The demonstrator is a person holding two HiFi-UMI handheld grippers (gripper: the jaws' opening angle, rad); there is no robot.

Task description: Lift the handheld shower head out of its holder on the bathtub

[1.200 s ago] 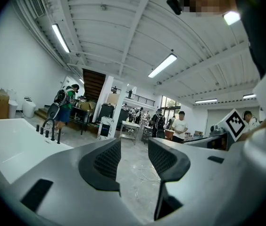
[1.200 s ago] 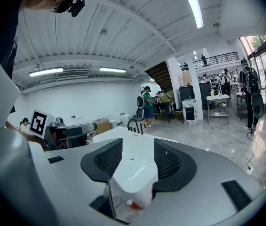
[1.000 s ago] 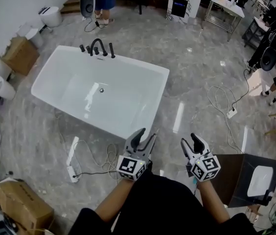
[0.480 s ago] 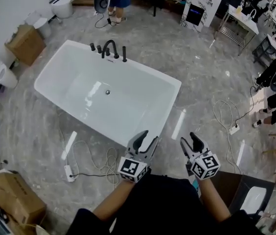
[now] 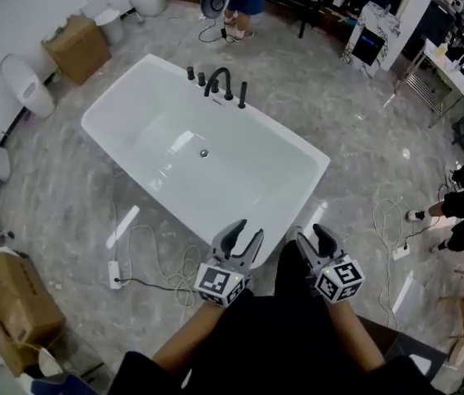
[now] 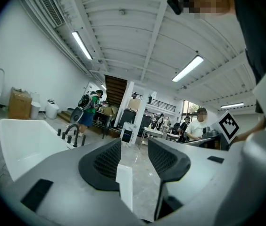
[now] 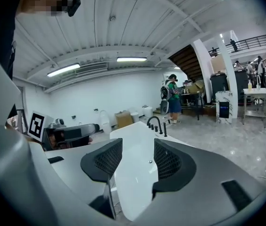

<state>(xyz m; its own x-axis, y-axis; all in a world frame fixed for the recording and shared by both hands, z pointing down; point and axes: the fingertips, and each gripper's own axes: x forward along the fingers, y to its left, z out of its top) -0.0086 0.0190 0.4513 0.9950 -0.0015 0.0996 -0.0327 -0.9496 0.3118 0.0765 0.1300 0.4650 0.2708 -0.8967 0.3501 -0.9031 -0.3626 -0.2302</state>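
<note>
Nothing is being lifted yet: the left claw [image 5: 246, 231] and right claw [image 5: 313, 235] are hovering wide and empty near the bathtub [image 5: 248, 175], with the shower head [image 5: 242, 95] sitting untouched at its far rim.

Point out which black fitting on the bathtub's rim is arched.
The spout, just left of the tall post at the row's right end in the head view: it curves in an arch; the rest are straight posts.
</note>
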